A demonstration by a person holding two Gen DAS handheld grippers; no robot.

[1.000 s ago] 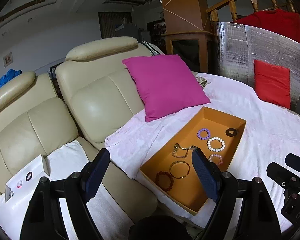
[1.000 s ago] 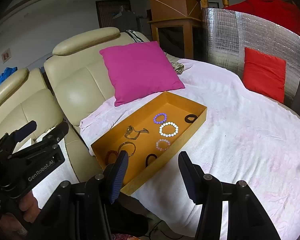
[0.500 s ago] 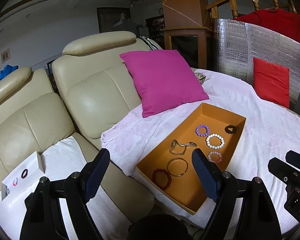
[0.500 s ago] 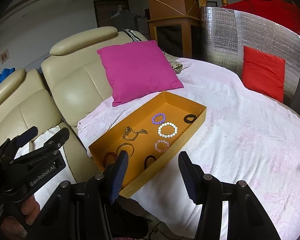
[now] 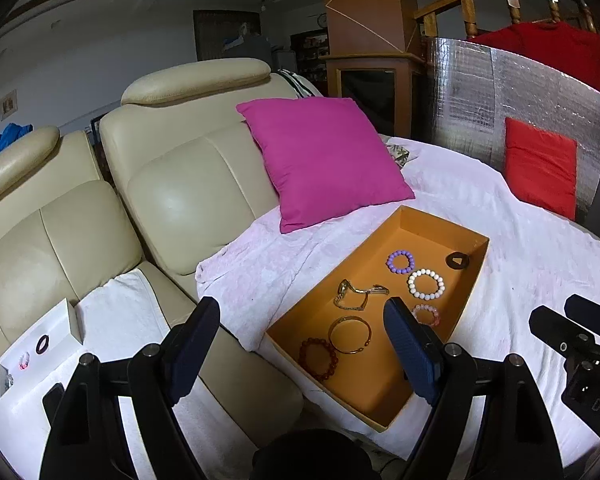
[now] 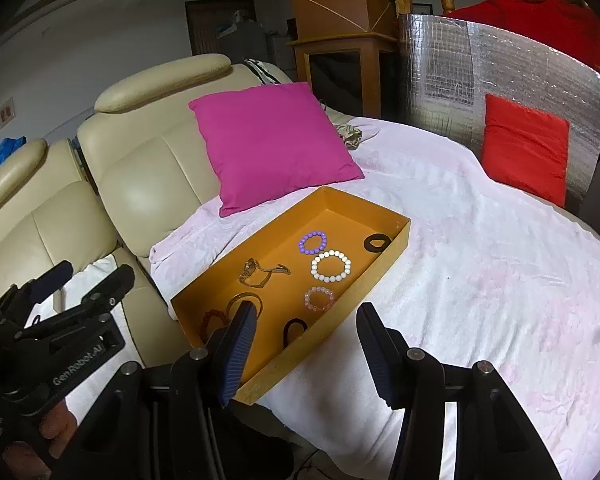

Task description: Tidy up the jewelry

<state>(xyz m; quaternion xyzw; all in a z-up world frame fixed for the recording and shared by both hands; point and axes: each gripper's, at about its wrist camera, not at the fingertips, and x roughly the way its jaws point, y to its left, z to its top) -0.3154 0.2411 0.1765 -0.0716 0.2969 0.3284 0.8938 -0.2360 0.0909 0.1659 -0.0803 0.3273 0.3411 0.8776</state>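
An orange tray (image 5: 424, 222) (image 6: 396, 254) lies on a white-covered round table. It holds a purple bead bracelet (image 5: 400, 261) (image 6: 311, 242), a white bead bracelet (image 5: 426, 284) (image 6: 331, 266), a pink bead bracelet (image 5: 431, 314) (image 6: 319, 298), a gold watch (image 5: 356, 294) (image 6: 260, 273), a gold bangle (image 5: 349, 335), a red bead bracelet (image 5: 318, 358) and black bands (image 5: 457, 260) (image 6: 293, 331). My left gripper (image 5: 300, 346) is open and empty above the tray's near left. My right gripper (image 6: 306, 344) is open and empty over the tray's near corner.
A cream leather sofa (image 5: 172, 184) stands left of the table. A small white box (image 5: 40, 344) with a dark ring and a pink ring rests on a white towel on the seat. A magenta cushion (image 5: 324, 160) and a red cushion (image 5: 540, 168) lie behind the tray.
Both views have shifted slightly: the tray and sofa have slid a little in frame as the grippers drifted. Both grippers stay open and empty.
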